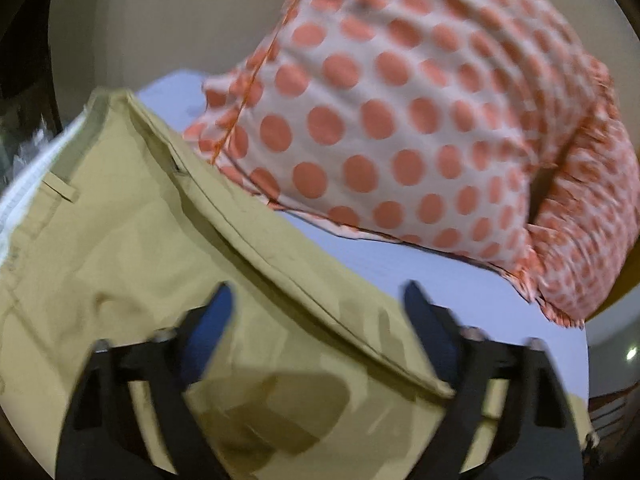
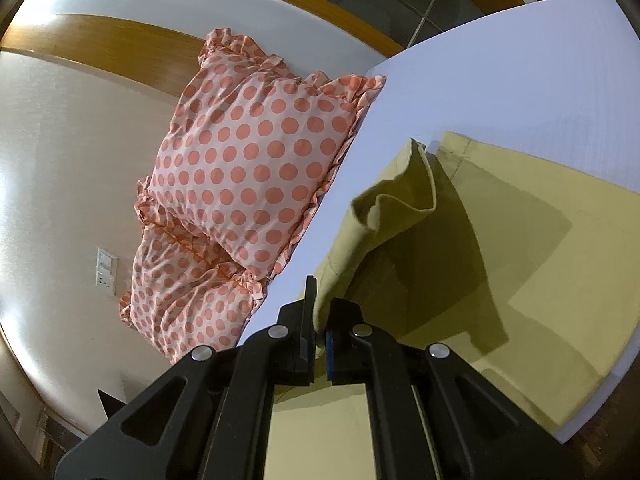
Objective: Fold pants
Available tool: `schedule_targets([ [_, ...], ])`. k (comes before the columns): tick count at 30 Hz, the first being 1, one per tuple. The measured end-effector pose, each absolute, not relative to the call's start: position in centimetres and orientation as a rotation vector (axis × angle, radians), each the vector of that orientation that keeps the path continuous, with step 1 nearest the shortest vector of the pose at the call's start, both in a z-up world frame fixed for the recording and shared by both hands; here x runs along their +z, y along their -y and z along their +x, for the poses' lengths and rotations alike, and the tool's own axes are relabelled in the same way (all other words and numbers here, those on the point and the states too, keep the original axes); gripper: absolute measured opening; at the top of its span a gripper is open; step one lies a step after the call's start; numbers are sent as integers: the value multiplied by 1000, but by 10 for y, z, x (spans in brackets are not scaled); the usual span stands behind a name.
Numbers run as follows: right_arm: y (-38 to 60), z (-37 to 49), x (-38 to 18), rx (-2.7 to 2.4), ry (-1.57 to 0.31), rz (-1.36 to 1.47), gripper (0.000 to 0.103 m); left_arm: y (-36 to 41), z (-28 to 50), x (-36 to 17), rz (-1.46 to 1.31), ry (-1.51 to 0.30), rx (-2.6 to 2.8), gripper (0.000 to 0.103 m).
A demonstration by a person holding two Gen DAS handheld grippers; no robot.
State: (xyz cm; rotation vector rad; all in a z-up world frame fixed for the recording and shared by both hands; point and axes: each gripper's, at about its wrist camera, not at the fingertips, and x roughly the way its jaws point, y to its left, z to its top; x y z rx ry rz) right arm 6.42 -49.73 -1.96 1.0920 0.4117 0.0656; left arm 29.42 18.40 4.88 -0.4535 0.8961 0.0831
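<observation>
Khaki pants (image 1: 160, 264) lie on a pale bed sheet (image 1: 420, 272), waistband and belt loop at the left of the left wrist view. My left gripper (image 1: 320, 304) is open, its fingers spread just above the pants near a side seam, holding nothing. In the right wrist view my right gripper (image 2: 320, 320) is shut on a fold of the pants (image 2: 380, 216) and lifts it off the rest of the pants (image 2: 560, 264), which lie flat on the sheet (image 2: 500, 72).
Two polka-dot pillows, white with orange dots (image 2: 248, 168) (image 1: 400, 120), lean against the wall at the head of the bed. A wooden headboard (image 2: 120, 48) runs behind them. Wall sockets (image 2: 106, 270) sit low on the wall.
</observation>
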Motion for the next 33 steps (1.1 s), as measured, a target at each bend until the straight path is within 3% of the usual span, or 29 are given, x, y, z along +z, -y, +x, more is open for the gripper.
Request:
schedule_targets([
  [1, 498, 64, -20, 67, -410, 1095, 3, -188, 300, 41, -477, -923, 82, 39],
  [2, 498, 65, -19, 71, -405, 1096, 3, -192, 302, 37, -496, -940, 79, 11],
  [6, 503, 64, -10, 71, -376, 1096, 3, -197, 263, 49, -499, -876, 55, 9],
  [12, 521, 25, 9, 10, -290, 1053, 3, -184, 109, 95, -404, -686, 13, 10],
  [18, 529, 9, -20, -120, -375, 1046, 3, -164, 2, 49, -397, -703, 66, 10],
  [30, 535, 0, -47, -232, -482, 1014, 4, -171, -26, 9, -492, -718, 43, 14],
  [32, 536, -9, -43, -279, -482, 988, 18, -171, -30, 10, -492, -710, 30, 15],
  [33, 537, -15, -39, -310, -464, 968, 41, -171, -33, 11, -489, -701, 23, 20],
])
